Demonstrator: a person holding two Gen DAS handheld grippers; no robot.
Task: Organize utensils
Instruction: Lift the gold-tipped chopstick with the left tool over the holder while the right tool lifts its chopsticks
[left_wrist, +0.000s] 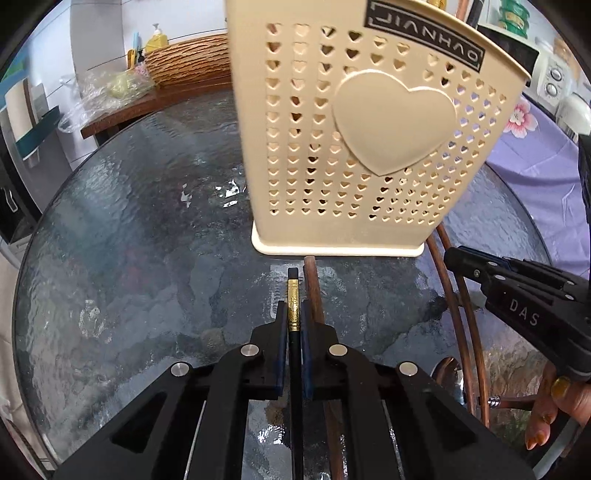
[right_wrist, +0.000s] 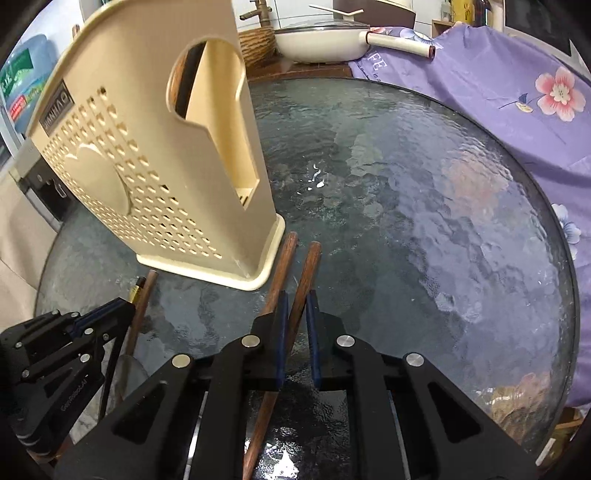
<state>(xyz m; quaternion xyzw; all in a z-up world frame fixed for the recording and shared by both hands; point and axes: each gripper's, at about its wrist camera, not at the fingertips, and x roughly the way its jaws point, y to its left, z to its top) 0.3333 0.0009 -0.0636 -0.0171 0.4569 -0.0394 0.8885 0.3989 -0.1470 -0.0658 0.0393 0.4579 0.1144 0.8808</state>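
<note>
- Textured dark glass, round: the worktop (left_wrist: 129, 240) carries everything; a purple floral cloth (right_wrist: 517, 92) lies over its far right side.
- Left gripper (left_wrist: 294, 325): fingers drawn nearly together, pinching a slim black chopstick with a gold band (left_wrist: 293, 306). The chopstick runs forward along the fingers, its tip lying just short of the holder's base. Grip sits on and behind the gold band.
- A plain brown wooden chopstick (left_wrist: 314, 291) lies on the glass just beside the left gripper's right finger, not held.
- Centre: cream plastic utensil holder with heart-shaped perforations and a raised heart (left_wrist: 369, 147), upright on the worktop; some sticks already stand in it, seen through the side cut-out.
- Two further brown wooden chopsticks (right_wrist: 301, 280) lie side by side right of the holder's base corner, ends pointing toward it.
- Right gripper (right_wrist: 295, 321): fingers partly spread, straddling one brown stick; the other passes under the left finger. Whether the pads touch the wood I cannot tell.
- Handling, as a judgement: the sticks look light, stiff, smooth, likely to roll or slide on glass. A hold near the thick end, pads square across, should keep one from pivoting when tipped upright for the holder.
</note>
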